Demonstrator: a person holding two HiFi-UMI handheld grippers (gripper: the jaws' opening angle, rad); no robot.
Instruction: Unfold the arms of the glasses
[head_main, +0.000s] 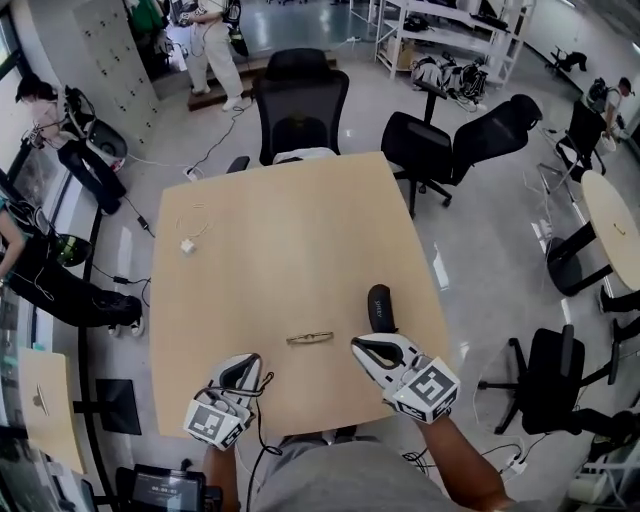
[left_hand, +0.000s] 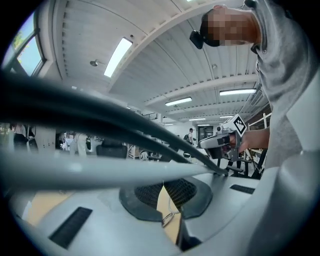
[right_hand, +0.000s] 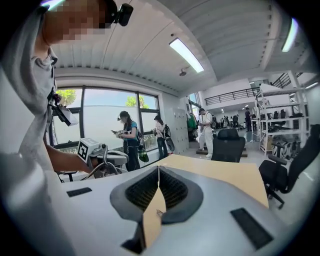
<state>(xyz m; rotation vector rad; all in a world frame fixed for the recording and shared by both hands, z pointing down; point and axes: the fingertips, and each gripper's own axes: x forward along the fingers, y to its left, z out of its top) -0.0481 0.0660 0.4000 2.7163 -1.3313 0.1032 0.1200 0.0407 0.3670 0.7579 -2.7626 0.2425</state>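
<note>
Though tiny and hard to make out, can just spot glasses (head_main: 309, 338) lying on tabletop (head_main: 280, 230) between left hand-held gripper (head_main: 245, 362) and right hand-held gripper (head_main: 362, 346), both closed tight on nothing, touching neither; can't read the hinges

the glasses (head_main: 309, 338) are too small to tell whether their arms lie folded.

Head view looks steeply down at the table (head_main: 290, 230); gripper views skim across it.
</note>
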